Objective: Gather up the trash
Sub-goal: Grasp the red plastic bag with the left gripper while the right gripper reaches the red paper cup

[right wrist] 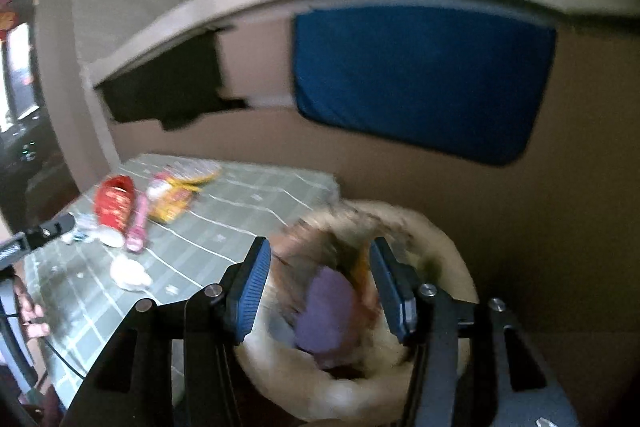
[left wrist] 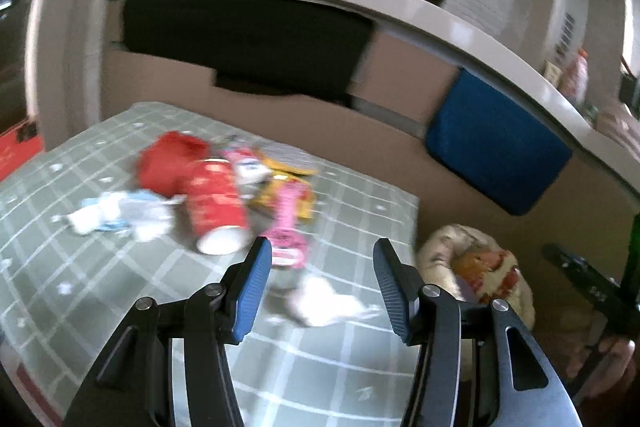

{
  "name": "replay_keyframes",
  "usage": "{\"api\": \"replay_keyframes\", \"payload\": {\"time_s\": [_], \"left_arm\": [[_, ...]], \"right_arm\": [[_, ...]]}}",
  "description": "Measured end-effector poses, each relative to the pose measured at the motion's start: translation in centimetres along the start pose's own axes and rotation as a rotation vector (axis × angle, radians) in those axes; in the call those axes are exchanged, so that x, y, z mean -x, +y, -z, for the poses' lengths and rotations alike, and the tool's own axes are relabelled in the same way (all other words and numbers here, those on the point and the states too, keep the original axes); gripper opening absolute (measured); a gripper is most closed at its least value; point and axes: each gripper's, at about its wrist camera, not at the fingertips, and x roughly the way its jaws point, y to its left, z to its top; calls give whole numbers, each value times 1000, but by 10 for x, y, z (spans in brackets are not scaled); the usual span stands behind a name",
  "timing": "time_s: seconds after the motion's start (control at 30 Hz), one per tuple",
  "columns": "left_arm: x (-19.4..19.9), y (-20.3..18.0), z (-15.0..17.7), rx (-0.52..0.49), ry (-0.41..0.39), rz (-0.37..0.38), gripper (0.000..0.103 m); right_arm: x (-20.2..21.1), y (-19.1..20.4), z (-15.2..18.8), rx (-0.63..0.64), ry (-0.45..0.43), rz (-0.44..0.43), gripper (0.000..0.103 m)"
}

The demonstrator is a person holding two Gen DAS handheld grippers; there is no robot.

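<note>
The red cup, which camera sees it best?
The left wrist view: the red paper cup lies on its side, large, with its white open end facing the camera. In the right wrist view it is small and far left.

left claw wide open over the bench | white crumpled paper lies between its fingers | red cup on its side near pink wrapper | trash bag beside bench

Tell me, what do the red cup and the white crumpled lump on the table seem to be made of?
The red cup looks like printed paper: matte red wall, plain white inside at its open end. The white lump looks like tissue or thin paper, soft and creased, though blur leaves that open.
</note>
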Motion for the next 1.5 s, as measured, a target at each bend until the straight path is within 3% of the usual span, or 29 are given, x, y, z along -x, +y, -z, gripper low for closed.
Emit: {"api": "replay_keyframes", "payload": {"time_s": [0.27,0.57,0.7,0.87,0.97,1.07,1.23,1.37,1.5], "left_arm": [[26,85,2,141,-32,-141,54],[0,139,2,268,11,-153,54],[-16,144,-13,291,9,-133,54],[-54,136,-49,227,32,-59,54],[-90,143,-73,216,63,-63,54],[-119,156,-86,246,100,-114,54],[-164,176,-86,341,183,-126,59],[-174,176,-80,414,207,-110,61],[-163,154,-71,330,225,-110,50]], "right_arm": [[-25,71,-6,59,16,-149,50],[-58,116,14,118,100,-240,50],[-68,117,18,114,120,-254,50],[-83,117,18,95,146,-277,50],[-93,117,17,79,156,-298,50],[-102,116,17,64,169,-300,50],[-118,107,16,30,195,-292,50],[-130,102,14,-6,212,-302,50],[-135,105,16,-6,229,-316,50]]}}
